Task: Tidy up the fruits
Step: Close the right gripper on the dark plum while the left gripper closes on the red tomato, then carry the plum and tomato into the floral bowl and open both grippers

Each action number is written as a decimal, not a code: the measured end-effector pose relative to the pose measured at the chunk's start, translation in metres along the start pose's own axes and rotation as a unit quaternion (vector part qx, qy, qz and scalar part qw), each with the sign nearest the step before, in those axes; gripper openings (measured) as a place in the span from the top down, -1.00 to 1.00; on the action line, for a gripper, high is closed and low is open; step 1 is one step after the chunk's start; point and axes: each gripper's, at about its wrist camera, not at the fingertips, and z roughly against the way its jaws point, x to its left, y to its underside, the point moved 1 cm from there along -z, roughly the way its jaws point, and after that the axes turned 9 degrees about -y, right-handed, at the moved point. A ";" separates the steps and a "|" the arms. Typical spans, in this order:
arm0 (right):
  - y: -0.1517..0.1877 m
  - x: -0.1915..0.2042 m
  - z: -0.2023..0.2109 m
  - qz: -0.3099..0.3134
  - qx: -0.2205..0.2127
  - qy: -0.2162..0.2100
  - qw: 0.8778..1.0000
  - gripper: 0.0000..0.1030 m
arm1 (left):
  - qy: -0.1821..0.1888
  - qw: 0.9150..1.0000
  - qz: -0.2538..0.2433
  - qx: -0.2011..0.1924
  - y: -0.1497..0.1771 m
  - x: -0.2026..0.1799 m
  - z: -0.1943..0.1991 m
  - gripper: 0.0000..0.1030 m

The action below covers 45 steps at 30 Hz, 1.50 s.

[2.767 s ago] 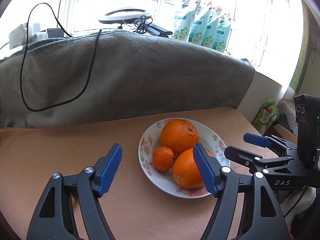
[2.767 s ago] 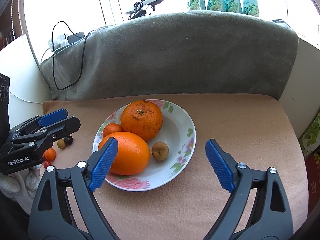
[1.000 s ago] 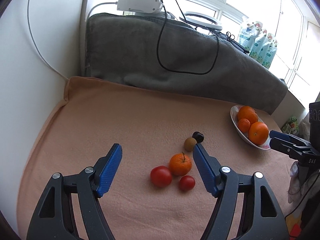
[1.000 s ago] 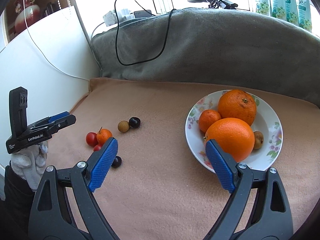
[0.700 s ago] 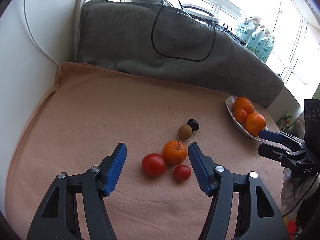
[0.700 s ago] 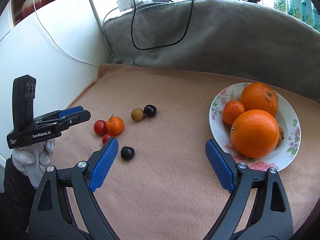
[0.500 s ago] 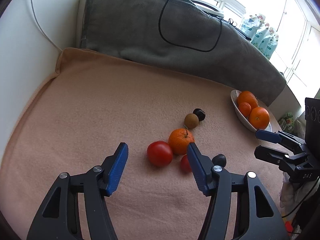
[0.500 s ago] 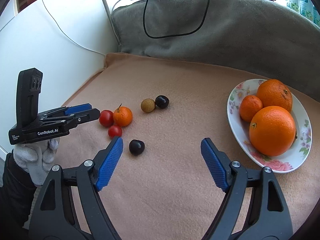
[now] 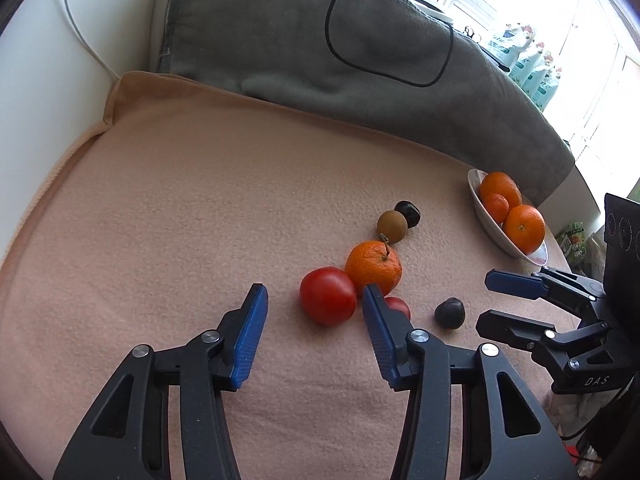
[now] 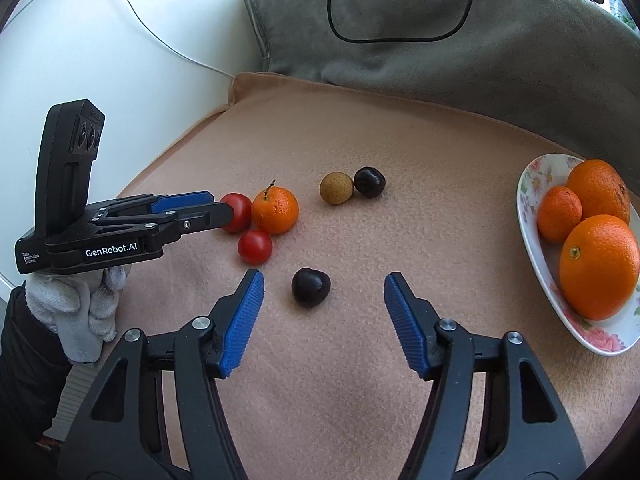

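Observation:
Loose fruit lies on the peach cloth. My left gripper is open with its jaws closing, and a big red tomato sits between the tips, untouched. A mandarin and a small tomato lie just beyond it. My right gripper is also open and closing, with a dark cherry between its tips and clear of both pads. A brown round fruit and a second dark cherry lie farther back. The flowered plate at right holds two oranges and a mandarin.
A grey blanket with a black cable rises behind the cloth. A white wall bounds the left side. A gloved hand holds the left gripper. Bottles stand by the window.
Both views swung from the plate to the loose fruit. Both grippers sank closer to the cloth and their jaws narrowed, the left around the big tomato, the right around the near cherry.

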 end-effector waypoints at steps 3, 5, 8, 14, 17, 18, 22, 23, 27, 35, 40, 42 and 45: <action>0.001 0.000 -0.006 0.001 0.006 -0.001 1.000 -0.20 | 0.001 1.000 -0.004 0.004 0.000 -0.001 -0.003 0.11; 0.001 0.001 -0.009 0.003 0.010 0.000 1.000 -0.15 | 0.000 1.000 -0.007 0.005 0.000 -0.002 -0.003 0.12; 0.001 0.000 -0.012 0.004 0.014 -0.001 1.000 -0.05 | 0.000 1.000 -0.006 0.006 0.000 -0.001 -0.005 0.16; 0.001 0.001 -0.018 0.007 0.021 0.001 1.000 0.07 | 0.001 1.000 -0.012 0.009 -0.001 -0.003 -0.007 0.23; 0.000 0.001 -0.022 0.006 0.022 0.000 1.000 0.13 | 0.004 1.000 -0.015 0.009 -0.001 -0.005 -0.008 0.30; 0.000 0.002 -0.021 0.006 0.023 -0.001 1.000 0.18 | 0.004 1.000 -0.016 0.009 -0.001 -0.005 -0.008 0.33; 0.000 0.003 -0.024 0.008 0.025 -0.001 1.000 0.22 | 0.003 1.000 -0.022 0.009 -0.001 -0.008 -0.009 0.42; 0.000 0.004 -0.024 0.009 0.025 -0.002 1.000 0.24 | 0.002 1.000 -0.022 0.009 -0.001 -0.009 -0.010 0.42; 0.000 0.005 -0.028 0.011 0.029 -0.002 1.000 0.39 | 0.005 1.000 -0.019 0.010 -0.001 -0.007 -0.010 0.42; -0.001 0.004 -0.032 0.012 0.029 -0.002 1.000 0.52 | 0.004 1.000 -0.017 0.008 -0.001 -0.008 -0.009 0.42; 0.000 0.003 -0.029 0.010 0.021 -0.001 1.000 0.52 | 0.001 1.000 -0.014 0.005 -0.001 -0.008 -0.007 0.43; 0.000 0.003 -0.026 0.009 0.016 -0.001 1.000 0.52 | 0.000 1.000 -0.010 0.003 -0.001 -0.007 -0.006 0.43; 0.000 0.002 -0.020 0.006 0.009 -0.001 1.000 0.52 | 0.000 1.000 -0.008 0.001 -0.001 -0.007 -0.004 0.43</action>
